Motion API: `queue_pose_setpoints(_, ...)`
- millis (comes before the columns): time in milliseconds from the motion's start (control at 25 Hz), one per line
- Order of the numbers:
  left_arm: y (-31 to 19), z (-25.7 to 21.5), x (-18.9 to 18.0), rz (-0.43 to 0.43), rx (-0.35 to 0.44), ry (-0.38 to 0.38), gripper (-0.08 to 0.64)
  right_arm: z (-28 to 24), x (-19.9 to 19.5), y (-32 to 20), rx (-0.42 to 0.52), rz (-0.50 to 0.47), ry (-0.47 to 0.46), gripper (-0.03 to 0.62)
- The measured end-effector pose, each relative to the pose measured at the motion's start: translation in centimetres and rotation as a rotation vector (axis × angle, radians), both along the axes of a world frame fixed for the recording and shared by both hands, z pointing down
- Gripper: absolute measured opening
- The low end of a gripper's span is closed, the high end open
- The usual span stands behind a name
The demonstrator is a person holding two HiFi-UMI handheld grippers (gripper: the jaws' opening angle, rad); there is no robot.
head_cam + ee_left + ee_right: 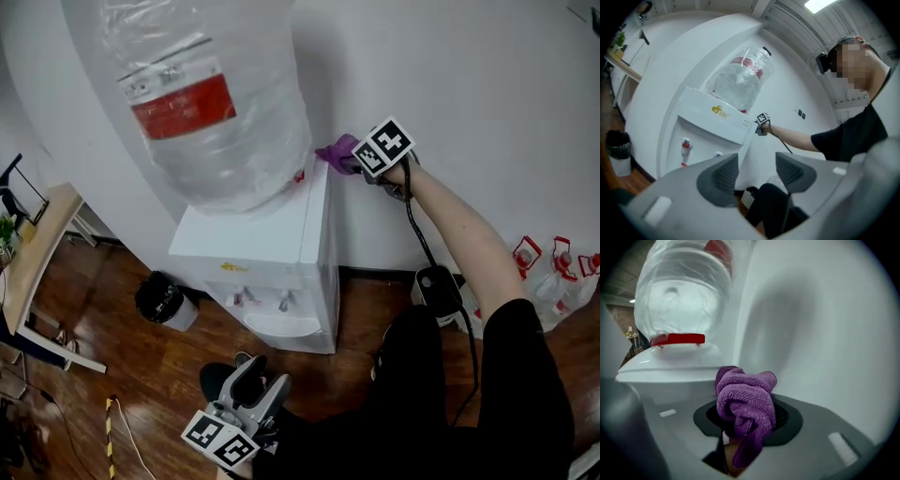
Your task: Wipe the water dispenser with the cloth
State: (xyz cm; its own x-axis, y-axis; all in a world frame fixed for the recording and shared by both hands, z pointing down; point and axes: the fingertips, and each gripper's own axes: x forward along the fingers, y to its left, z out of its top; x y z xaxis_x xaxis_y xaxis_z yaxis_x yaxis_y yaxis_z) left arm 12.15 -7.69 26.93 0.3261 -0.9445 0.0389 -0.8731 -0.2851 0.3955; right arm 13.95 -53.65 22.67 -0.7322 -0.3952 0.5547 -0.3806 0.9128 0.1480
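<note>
My left tool (258, 373) hangs at the lower left of the head view, jaws apart with nothing between them, well clear of the work. Past the wooden desk (42, 234) and the round black bin (161, 300) stands the white box-shaped water dispenser (281, 246) with its big clear plastic bottle (211, 94). My right tool (352, 161) is clamped on the bunched purple microfibre cloth (336, 152), which sits at the dispenser's top right back corner, hard by the white wall (487, 84). I judge the wiping is only at that top edge. The front panel, taps and side look undone. Bottle and wall leave a tight gap; the right side has open room.
</note>
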Motion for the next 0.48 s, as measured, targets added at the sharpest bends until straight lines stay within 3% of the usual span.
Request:
queue_pose_setpoints(120, 0.2, 0.1, -0.1, 0.002, -0.004, 0.002, 0.268, -0.2, -0.1, 4.2, -0.007, -0.112, -0.048, 0.169)
queue_pose_setpoints(280, -0.2, 1.2, 0.0, 0.016, -0.031, 0.023, 0.265, -1.0, 0.5, 16.1, 0.010, -0.357, -0.129, 0.169)
queue_pose_setpoints(480, -0.4, 1.5, 1.3, 0.039, -0.031, 0.030, 0.265, -0.8, 2.0, 30.8, -0.048, -0.659, -0.206, 0.169)
